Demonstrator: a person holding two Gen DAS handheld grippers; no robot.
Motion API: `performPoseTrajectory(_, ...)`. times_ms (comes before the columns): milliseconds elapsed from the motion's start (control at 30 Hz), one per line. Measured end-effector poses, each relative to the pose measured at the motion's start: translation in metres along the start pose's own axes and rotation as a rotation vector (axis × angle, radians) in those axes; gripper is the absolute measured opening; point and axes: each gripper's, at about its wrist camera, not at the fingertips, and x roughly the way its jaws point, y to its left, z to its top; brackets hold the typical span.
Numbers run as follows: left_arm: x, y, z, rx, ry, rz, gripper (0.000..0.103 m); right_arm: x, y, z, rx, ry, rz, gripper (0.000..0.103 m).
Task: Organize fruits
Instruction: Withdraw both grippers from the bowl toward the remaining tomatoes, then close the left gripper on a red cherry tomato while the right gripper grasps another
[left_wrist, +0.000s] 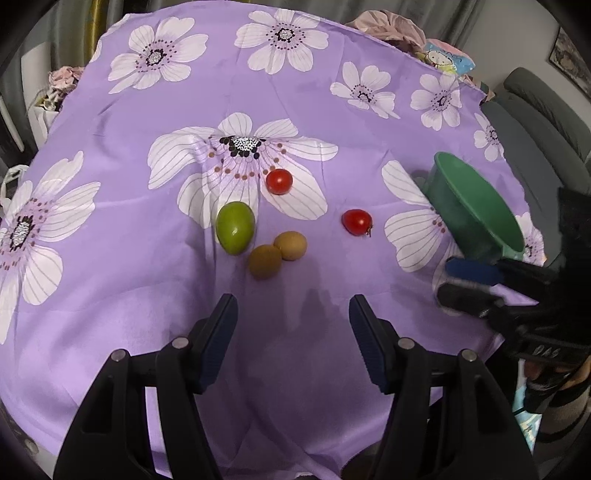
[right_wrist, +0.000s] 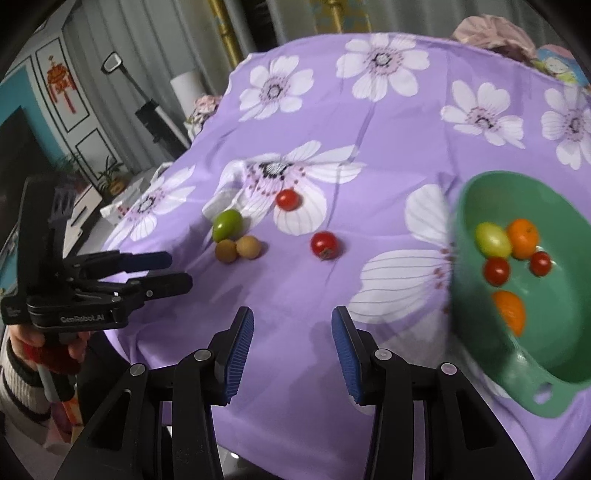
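From the left wrist, the left gripper (left_wrist: 293, 314) hung spread and empty over the purple cloth (left_wrist: 110, 295); the green fruit (left_wrist: 235, 228) lay beyond, long axis pointing away. From the right wrist, the right gripper (right_wrist: 293, 332) gaped empty beside the green bowl (right_wrist: 480, 332), its handle pointing nearward.

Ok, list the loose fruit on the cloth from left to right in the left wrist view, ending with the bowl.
Green fruit → near brown fruit → far cherry tomato → far brown fruit → stemmed cherry tomato → green bowl.
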Motion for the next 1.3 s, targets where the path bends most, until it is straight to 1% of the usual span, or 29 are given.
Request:
performPoseTrajectory(67, 0.0, 0.001, 0.005, -0.002, -0.001, -0.02, 0.062, 0.007, 0.001, 0.002, -0.003, 0.01, 0.006, 0.045)
performPoseTrajectory(200, 0.0, -0.001, 0.019, 0.019, -0.023, -0.016, 0.062, 0.02, -0.003, 0.01, 0.021, 0.023, 0.004, 0.045)
performPoseTrajectory(300, 0.006, -0.002, 0.031, 0.035, -0.037, 0.003, 0.062, 0.029, -0.007, 0.015, 0.028, 0.031, 0.0, 0.045)
performPoseTrajectory(433, 0.02, -0.005, 0.05, 0.069, -0.033, 0.033, 0.062, 0.038, -0.011, 0.022, 0.027, 0.04, -0.014, 0.045)
performPoseTrajectory(700, 0.063, -0.003, 0.086, 0.095, 0.038, 0.052, 0.061, 0.06, -0.019, 0.039, 0.026, 0.056, -0.058, 0.045)
performPoseTrajectory(833, 0.077, -0.007, 0.093, 0.143, 0.064, 0.062, 0.059, 0.069, -0.024, 0.044, 0.031, 0.077, -0.073, 0.045)
performPoseTrajectory(933, 0.088, -0.008, 0.098, 0.172, 0.082, 0.068, 0.055, 0.076, -0.027, 0.046, 0.03, 0.097, -0.084, 0.045)
performPoseTrajectory(1067, 0.101, -0.006, 0.104, 0.166, 0.11, 0.044, 0.047, 0.081, -0.026, 0.048, 0.013, 0.112, -0.082, 0.045)
performPoseTrajectory(1200, 0.109, -0.006, 0.106, 0.177, 0.121, 0.049, 0.047, 0.085, -0.025, 0.049, 0.012, 0.126, -0.074, 0.045)
performPoseTrajectory(1300, 0.112, -0.006, 0.108, 0.177, 0.126, 0.051, 0.044, 0.088, -0.026, 0.051, 0.001, 0.144, -0.085, 0.045)
